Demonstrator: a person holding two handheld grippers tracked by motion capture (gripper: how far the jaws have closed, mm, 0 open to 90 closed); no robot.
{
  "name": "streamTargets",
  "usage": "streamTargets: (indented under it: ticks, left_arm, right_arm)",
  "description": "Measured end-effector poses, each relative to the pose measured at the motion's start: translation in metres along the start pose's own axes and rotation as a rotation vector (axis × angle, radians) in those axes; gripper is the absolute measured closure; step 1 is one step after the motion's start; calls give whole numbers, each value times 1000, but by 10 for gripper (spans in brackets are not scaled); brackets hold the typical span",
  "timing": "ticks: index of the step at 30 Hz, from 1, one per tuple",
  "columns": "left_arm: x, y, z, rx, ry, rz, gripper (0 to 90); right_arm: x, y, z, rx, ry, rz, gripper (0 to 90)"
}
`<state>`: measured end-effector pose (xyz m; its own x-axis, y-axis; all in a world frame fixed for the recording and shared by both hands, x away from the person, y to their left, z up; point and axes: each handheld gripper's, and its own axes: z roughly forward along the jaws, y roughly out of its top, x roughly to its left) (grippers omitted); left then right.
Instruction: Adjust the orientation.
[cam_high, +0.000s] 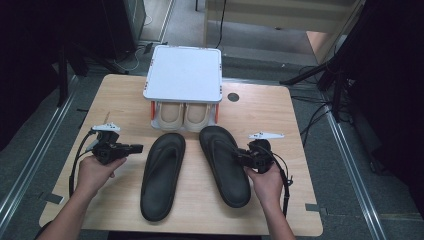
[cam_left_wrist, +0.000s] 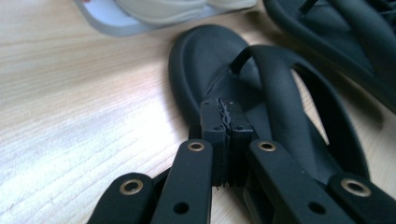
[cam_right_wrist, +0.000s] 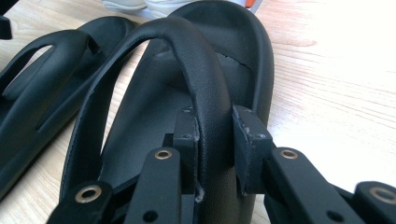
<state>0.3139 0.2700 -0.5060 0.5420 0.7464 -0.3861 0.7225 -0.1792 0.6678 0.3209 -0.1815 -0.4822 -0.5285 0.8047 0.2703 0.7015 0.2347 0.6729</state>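
We find the right gripper (cam_right_wrist: 215, 149) pinching the right sandal's (cam_high: 225, 165) strap; its long axis runs near-to-far. The left gripper (cam_left_wrist: 226, 135), pressed together, sits left of the left sandal (cam_high: 162, 175).

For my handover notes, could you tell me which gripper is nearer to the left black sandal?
Left. The left gripper, jaws shut, sits just off the left black sandal at its outer edge. The right gripper is farther, clamped on the right black sandal strap.

Two sandals (cam_high: 162, 175) (cam_high: 225, 165) lie side by side on the counter (cam_high: 125, 95); behind them a rack (cam_high: 183, 75) holds a pair of shoes (cam_high: 184, 116) under its top shelf
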Motion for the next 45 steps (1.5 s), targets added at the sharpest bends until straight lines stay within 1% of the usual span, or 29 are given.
streamTargets:
  ticks: [3,4,7,10,11,13,16,17,18,19,22,24,25,28,30,32,33,36,39,41,42,43,45]
  left_arm:
    - [-1,-2,4,11,3,0,900]
    - [-1,-2,5,22,3,7,900]
    - [-3,-3,9,36,8,24,900]
    - [-4,-3,12,42,17,28,891]
    - [-4,-3,13,45,20,34,891]
    - [-4,-3,16,55,17,31,893]
    - [-4,-4,22,91,22,27,895]
    - [-4,-4,24,98,16,22,895]
    - [-5,-4,26,101,16,18,895]
    - [-6,-4,26,99,19,26,896]
    - [-5,-4,27,99,16,20,897]
    - [-6,-4,27,99,13,17,900]
    - [-6,-4,27,99,14,17,900]
    - [-6,-4,27,101,12,16,900]
    - [-6,-4,27,107,10,13,900]
    - [-7,-4,27,111,12,24,900]
    - [-9,-4,28,115,5,24,900]
    - [-13,-5,29,124,2,41,900]
    - [-16,-5,29,134,-3,52,900]
    - [-19,-6,30,138,-10,56,900]
    - [-20,-7,30,133,-6,58,900]
    - [-22,-8,31,132,-9,59,900]
    - [-24,-9,31,141,-23,63,900]
  right_arm:
    - [0,-1,1,3,3,5,739]
    - [0,-1,2,12,5,8,739]
    - [2,-5,2,22,19,21,739]
    - [6,-6,3,27,21,-6,741]
    - [7,-6,4,26,20,-10,744]
    - [8,-7,8,39,20,-4,744]
    - [12,-7,16,59,14,-26,741]
    - [14,-7,18,62,17,-33,740]
    - [15,-7,20,66,19,-35,740]
    - [18,-8,22,72,22,-38,740]
    - [24,-10,30,90,37,-59,739]
    - [28,-10,32,102,30,-71,739]
    - [28,-10,32,99,27,-76,740]
    - [26,-11,33,96,32,-57,740]
    - [26,-13,35,103,34,-58,740]
    - [27,-13,36,100,32,-62,740]
    - [27,-13,36,101,33,-65,740]
    - [27,-14,36,97,45,-55,739]
    - [27,-14,36,100,45,-62,738]
    - [28,-15,36,100,48,-54,737]
    - [28,-15,36,97,49,-54,737]
    - [28,-15,36,97,52,-49,737]
    - [28,-15,36,98,49,-55,736]
